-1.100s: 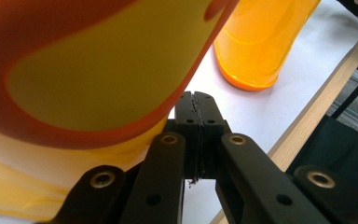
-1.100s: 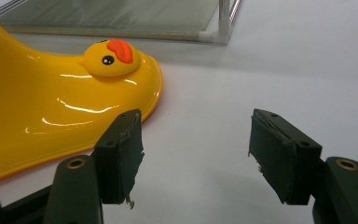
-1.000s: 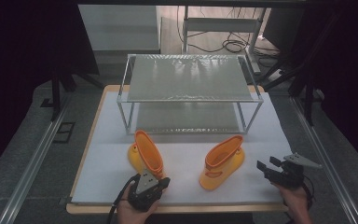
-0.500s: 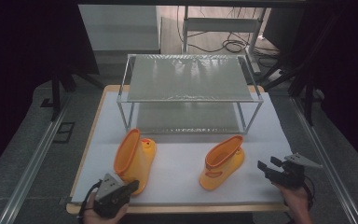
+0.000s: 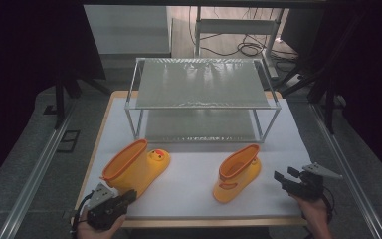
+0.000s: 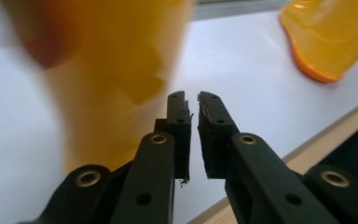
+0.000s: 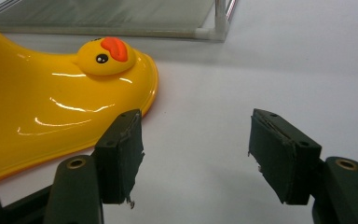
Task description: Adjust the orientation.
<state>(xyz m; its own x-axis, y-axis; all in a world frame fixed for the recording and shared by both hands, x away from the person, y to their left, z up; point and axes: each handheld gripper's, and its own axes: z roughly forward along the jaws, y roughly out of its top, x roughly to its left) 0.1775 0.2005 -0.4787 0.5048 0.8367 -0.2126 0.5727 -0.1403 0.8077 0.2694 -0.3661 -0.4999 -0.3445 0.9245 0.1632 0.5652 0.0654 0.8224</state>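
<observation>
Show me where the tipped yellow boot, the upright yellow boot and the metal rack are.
tipped yellow boot [image 5: 134, 169], high view, on its shaft.
upright yellow boot [image 5: 236, 175], high view, on its side.
metal rack [image 5: 201, 84], high view, on its top shelf.

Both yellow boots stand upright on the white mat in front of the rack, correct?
Not quite. The right boot stands upright, but the left boot lies on its side, as the high view shows. Both are on the white mat in front of the rack.
</observation>
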